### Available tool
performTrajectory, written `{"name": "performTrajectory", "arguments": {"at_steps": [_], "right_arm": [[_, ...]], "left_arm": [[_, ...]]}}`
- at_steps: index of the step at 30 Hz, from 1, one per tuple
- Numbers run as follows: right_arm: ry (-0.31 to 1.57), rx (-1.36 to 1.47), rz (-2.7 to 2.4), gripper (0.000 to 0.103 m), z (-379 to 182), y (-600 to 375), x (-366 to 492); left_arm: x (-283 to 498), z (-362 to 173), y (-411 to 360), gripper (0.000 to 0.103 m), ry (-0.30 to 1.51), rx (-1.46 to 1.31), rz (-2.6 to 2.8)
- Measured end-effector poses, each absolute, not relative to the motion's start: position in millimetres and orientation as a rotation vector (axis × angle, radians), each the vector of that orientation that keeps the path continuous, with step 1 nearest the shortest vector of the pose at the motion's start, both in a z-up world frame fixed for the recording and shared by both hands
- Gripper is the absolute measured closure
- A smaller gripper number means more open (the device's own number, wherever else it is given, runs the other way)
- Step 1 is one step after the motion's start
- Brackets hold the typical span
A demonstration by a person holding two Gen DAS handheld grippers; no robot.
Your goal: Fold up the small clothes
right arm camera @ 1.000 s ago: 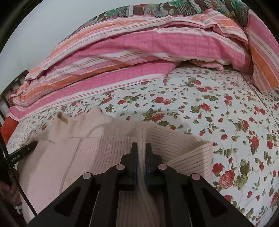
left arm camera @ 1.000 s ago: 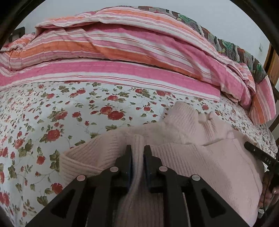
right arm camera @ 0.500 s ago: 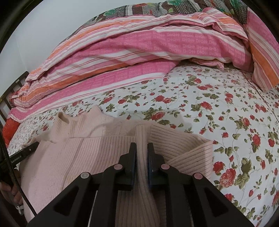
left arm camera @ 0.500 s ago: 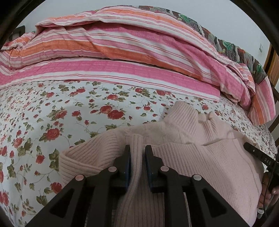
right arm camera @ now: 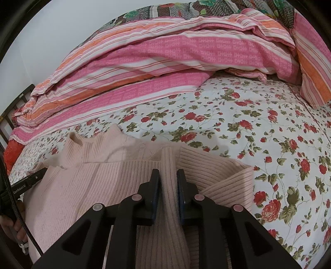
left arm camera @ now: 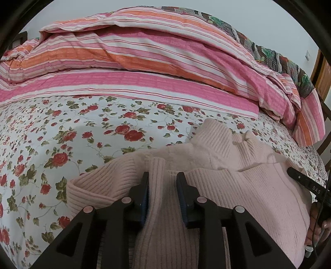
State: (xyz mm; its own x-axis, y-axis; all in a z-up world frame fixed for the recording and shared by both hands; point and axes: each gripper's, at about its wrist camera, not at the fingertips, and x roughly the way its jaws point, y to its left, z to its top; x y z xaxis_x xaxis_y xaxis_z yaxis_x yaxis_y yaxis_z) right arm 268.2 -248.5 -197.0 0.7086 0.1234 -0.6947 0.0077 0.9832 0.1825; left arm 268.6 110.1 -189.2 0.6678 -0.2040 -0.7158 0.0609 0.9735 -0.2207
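Left wrist view shows the left hand-held gripper (left arm camera: 162, 186) with its jaws a little apart, having just been opening; a raised ridge of the pale pink ribbed knit sweater (left arm camera: 238, 192) stands between the pads, touching the left pad while a gap shows at the right one, so the fold is loosely flanked rather than pinched. Right wrist view shows the right hand-held gripper (right arm camera: 168, 184) in much the same state, jaws slightly parted after just opening, with another upright ridge of the same sweater between them; whether the pads touch the knit there I cannot tell. The sweater lies on the white bed sheet printed with red roses (left arm camera: 62, 134), at the near edge of the bed, its high collar pointing toward the bedding and one ribbed hem corner folded over at each outer side. Beyond the collar a broad stretch of bare sheet lies open up to the pink, orange and white striped quilt (left arm camera: 144, 62), which is heaped along the far side against the wall. A dark patterned blanket (right arm camera: 186, 8) peeks out behind the quilt. Each view catches the tip of the other gripper at the sweater's inner edge.
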Motion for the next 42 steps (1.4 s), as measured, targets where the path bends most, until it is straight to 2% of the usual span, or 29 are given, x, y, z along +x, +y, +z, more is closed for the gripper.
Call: {"name": "performTrajectory", "arguments": {"at_steps": [6, 42], "right_arm": [[0.782, 0.175, 0.069, 0.082, -197.3, -246.4, 268.0], [0.782, 0.174, 0.072, 0.080, -197.5, -245.8, 267.7]], "left_arm": [[268.4, -189.1, 109.6, 0.078, 0.827, -0.185, -0.151], [267.8, -188.9, 109.0, 0.075, 0.828, -0.184, -0.151]]}}
